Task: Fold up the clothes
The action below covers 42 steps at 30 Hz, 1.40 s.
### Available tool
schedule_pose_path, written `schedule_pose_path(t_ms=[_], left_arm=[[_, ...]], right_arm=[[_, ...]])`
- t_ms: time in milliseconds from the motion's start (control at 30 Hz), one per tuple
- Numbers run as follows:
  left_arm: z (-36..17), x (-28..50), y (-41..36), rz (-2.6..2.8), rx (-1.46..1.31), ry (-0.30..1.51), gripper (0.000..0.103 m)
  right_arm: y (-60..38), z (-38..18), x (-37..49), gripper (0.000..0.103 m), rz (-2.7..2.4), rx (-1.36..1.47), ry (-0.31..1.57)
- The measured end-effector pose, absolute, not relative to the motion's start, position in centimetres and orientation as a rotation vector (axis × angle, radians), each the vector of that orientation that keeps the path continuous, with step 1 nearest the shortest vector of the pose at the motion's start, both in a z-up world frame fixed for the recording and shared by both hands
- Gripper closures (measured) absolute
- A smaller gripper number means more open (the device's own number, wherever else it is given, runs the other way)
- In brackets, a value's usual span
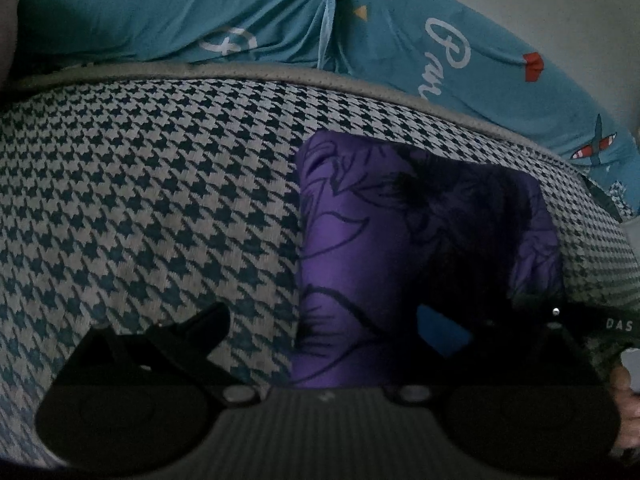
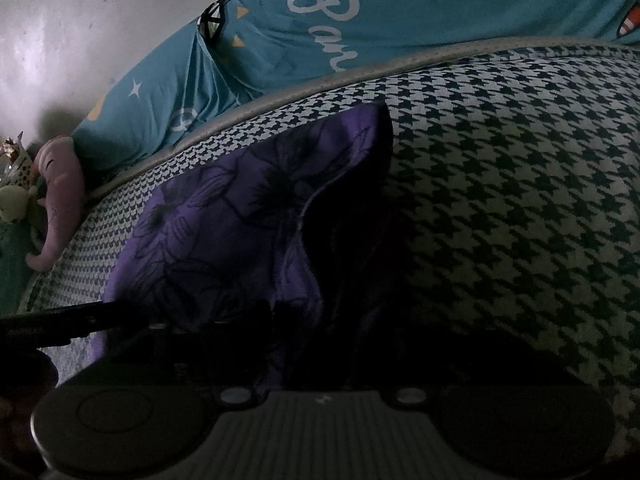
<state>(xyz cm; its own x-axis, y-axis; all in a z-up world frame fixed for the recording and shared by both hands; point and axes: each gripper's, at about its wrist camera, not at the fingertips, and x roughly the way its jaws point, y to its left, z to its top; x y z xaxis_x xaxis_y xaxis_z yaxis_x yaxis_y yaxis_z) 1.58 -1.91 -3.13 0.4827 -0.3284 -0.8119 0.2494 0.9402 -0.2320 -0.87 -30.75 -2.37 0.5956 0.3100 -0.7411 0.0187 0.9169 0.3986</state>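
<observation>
One smooth purple floral garment [image 1: 420, 240], folded rectangular

Left wrist view: looks forward and steeply down from just behind the left tool [image 1: 320, 320], close over the houndstooth cover [image 1: 140, 200].
Right wrist view: the same close, downward look from behind the right tool [image 2: 320, 332], its far edge tilted up to the right of the frame.
Shared: the purple flowered cloth [image 1: 420, 232], right of centre in the left view and left of centre [image 2: 224, 216] in the right; the teal printed sheet [image 1: 180, 20] across the top of both.
Cross-sight: a dark tool bar [image 2: 72, 320] enters the right view at lower left.
</observation>
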Motion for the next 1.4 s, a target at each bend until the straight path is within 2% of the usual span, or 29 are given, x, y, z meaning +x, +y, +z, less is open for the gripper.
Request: schedule_pose_path(t_ms=[867, 1400], left_arm=[[-4.3, 1.2, -5.8, -0.388, 0.065, 1.018, 0.0], [-5.6, 1.8, -7.0, -0.397, 0.057, 1.045, 0.0]], right_arm=[[-30.0, -3.0, -0.3, 0.032, 0.169, 0.39, 0.933], [-28.4, -3.3, 0.3, 0.032, 0.154, 0.37, 0.921]])
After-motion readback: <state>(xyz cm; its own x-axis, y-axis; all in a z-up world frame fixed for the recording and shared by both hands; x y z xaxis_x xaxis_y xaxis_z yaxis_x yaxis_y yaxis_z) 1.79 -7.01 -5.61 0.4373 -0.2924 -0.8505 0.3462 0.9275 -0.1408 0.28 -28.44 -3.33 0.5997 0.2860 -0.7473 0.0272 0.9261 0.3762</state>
